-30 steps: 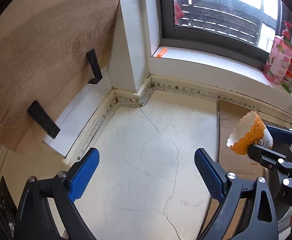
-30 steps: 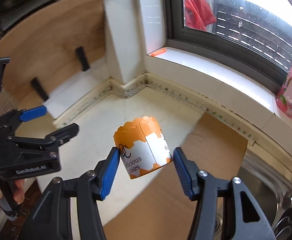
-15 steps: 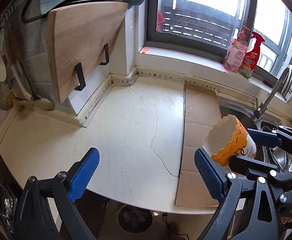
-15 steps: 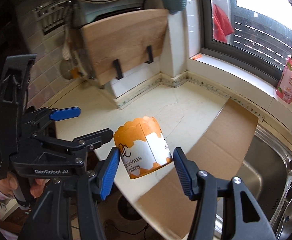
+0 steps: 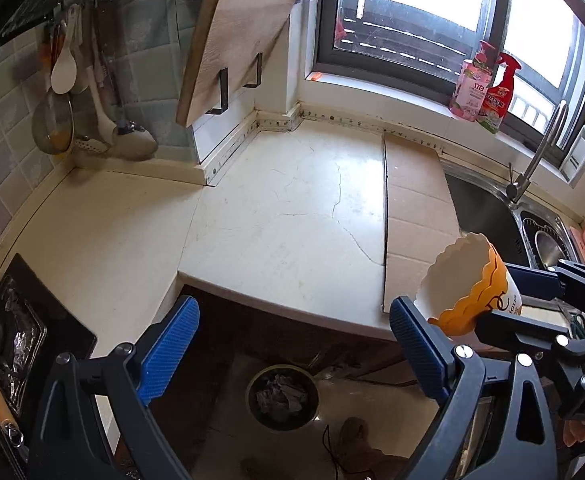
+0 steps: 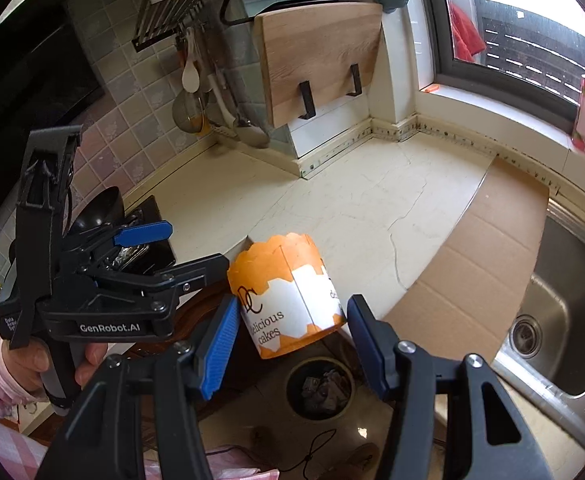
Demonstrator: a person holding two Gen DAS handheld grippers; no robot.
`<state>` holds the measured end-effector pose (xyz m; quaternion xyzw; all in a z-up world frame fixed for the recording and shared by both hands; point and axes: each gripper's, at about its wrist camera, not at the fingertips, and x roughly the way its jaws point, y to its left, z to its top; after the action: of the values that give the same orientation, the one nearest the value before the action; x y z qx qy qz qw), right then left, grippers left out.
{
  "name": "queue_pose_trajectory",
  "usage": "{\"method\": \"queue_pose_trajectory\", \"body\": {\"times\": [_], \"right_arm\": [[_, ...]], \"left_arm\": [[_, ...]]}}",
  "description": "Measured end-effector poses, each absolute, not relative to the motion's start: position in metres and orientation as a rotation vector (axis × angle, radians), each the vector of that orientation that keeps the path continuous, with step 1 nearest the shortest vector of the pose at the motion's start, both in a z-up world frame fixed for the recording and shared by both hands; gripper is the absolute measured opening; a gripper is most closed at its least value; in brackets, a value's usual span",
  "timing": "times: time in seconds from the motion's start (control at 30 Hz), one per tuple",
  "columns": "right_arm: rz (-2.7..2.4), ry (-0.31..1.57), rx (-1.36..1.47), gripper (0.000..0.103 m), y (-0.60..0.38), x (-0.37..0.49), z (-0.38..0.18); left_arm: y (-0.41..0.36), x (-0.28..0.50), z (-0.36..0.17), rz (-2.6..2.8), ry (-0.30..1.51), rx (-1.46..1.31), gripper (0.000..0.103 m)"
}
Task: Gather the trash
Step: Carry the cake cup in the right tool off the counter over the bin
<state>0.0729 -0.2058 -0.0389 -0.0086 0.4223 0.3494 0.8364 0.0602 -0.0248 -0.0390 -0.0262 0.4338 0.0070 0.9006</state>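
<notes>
Orange and white paper, scalloped at the rim: that's the cake cup (image 6: 288, 296), and it's up in the air, clamped by its lower wall between the blue pads of the right gripper (image 6: 290, 344). The cup is tilted, its mouth leaning away from the gripper, and in the right wrist view it hangs past the counter's front edge, above and a little back from the trash bin (image 6: 319, 388) on the floor. The left wrist view shows its pale inside and nothing in it that I can see.

Judging by the look of it, this is thin, light stuff; squeeze hard and the wall would buckle, squeeze soft and it could slip. The lower wall near the base looks like the stiffest place to hold, and that's where the pads sit.

The left gripper (image 5: 292, 340) holds nothing, jaws wide apart, also out past the counter (image 5: 284, 216), with the bin showing between its fingers in its own view. A hand (image 6: 32, 368) in a pink sleeve grips its handle, to the left of the cup.

Beyond the bin: a sheet of cardboard (image 6: 488, 248) on the counter, the steel sink (image 6: 564, 320) beside it, a wooden board (image 6: 316, 56) on the wall.
</notes>
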Motion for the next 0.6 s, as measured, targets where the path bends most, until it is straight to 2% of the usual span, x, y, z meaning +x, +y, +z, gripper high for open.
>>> {"method": "queue_pose_trajectory", "body": {"times": [0.13, 0.3, 0.6], "right_arm": [[0.716, 0.889, -0.021, 0.056, -0.195, 0.06, -0.065], [0.693, 0.96, 0.023, 0.056, -0.184, 0.05, -0.127], [0.58, 1.086, 0.057, 0.056, -0.171, 0.037, -0.263]], "left_arm": [[-0.02, 0.042, -0.068, 0.006, 0.894, -0.028, 0.095], [-0.017, 0.032, -0.123, 0.002, 0.916, 0.0, 0.095], [0.003, 0.032, -0.263, 0.011, 1.014, -0.046, 0.095]]}}
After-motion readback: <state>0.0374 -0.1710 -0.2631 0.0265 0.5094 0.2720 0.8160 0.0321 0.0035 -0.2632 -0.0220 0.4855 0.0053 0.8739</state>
